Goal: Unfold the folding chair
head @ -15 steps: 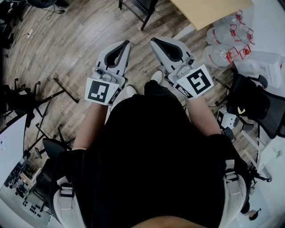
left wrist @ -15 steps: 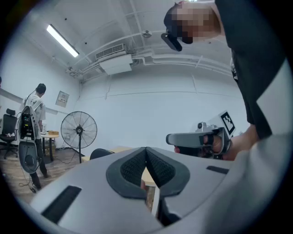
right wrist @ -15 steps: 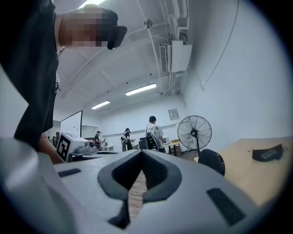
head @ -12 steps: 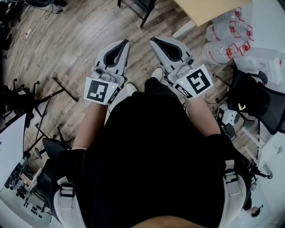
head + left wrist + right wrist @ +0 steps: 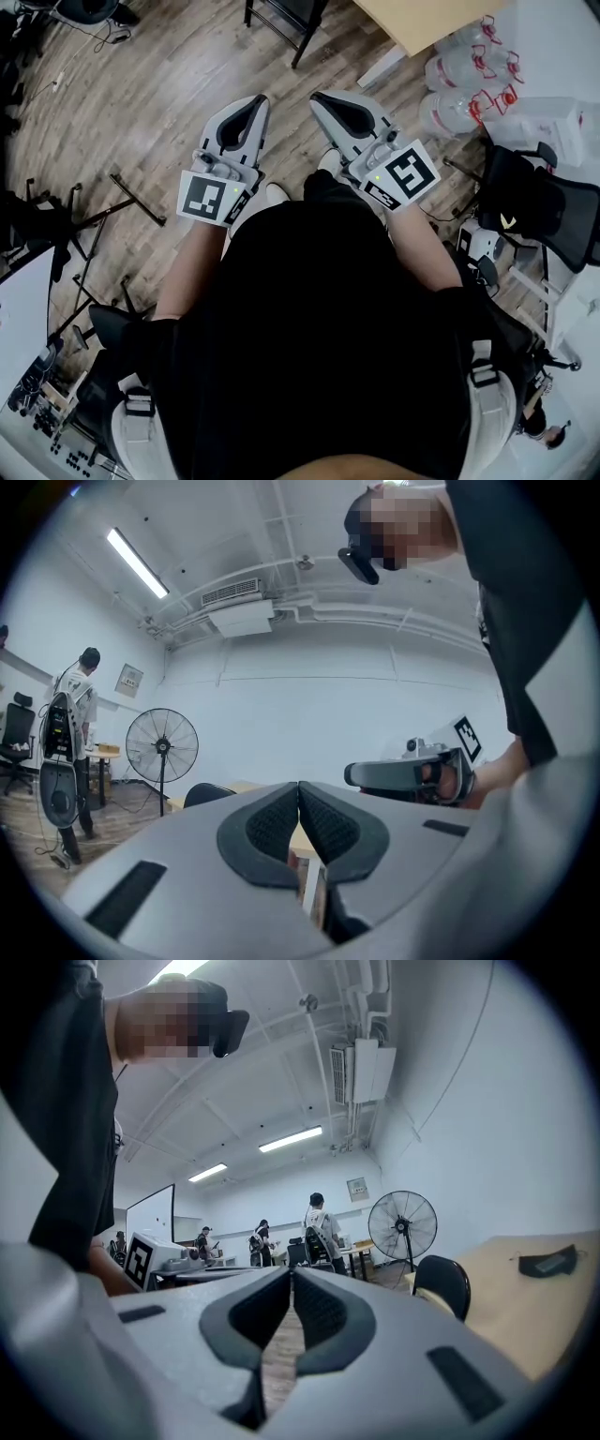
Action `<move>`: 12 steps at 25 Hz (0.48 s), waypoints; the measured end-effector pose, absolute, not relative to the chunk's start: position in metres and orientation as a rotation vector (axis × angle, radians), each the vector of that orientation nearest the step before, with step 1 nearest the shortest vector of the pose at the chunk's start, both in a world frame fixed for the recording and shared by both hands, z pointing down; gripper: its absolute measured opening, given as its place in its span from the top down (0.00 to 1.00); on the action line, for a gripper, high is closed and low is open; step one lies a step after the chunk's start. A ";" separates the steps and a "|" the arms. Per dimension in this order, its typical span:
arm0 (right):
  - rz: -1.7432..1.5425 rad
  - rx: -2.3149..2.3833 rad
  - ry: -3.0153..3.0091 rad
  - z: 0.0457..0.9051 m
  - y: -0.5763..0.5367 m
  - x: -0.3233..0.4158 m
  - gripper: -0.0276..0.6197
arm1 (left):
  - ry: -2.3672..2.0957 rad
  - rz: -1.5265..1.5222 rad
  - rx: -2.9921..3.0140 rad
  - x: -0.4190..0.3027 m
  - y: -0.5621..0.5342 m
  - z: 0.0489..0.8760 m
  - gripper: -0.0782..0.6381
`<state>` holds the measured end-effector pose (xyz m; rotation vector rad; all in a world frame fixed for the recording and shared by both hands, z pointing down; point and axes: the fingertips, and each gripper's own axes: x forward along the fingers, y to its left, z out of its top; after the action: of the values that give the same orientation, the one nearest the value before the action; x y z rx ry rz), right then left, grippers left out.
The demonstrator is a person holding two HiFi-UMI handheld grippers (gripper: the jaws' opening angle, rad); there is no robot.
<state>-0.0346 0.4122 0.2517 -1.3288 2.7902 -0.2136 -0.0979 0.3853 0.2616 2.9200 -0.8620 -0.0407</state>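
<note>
While left gripper (image 5: 262,98) and right gripper (image 5: 315,96) sit closed, 2 markers (image 5: 207,199) (image 5: 406,175) show.

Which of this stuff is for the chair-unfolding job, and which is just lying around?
For the job: left gripper, right gripper (both shut, empty); probably the black chair ahead.
Just lying about: table, water bottles, office chair, fan.

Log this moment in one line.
left gripper: shut, empty | right gripper: shut, empty | both level above wood floor | chair ahead untouched
</note>
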 end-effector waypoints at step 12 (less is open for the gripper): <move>-0.208 -1.372 2.745 0.243 0.397 0.006 0.73 | -0.838 -0.031 2.946 -0.064 0.375 0.256 0.72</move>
<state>0.0060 0.3975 0.2432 -1.3716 2.7449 -0.2077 -0.0642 0.3753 0.2560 2.9465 -0.8376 -0.0307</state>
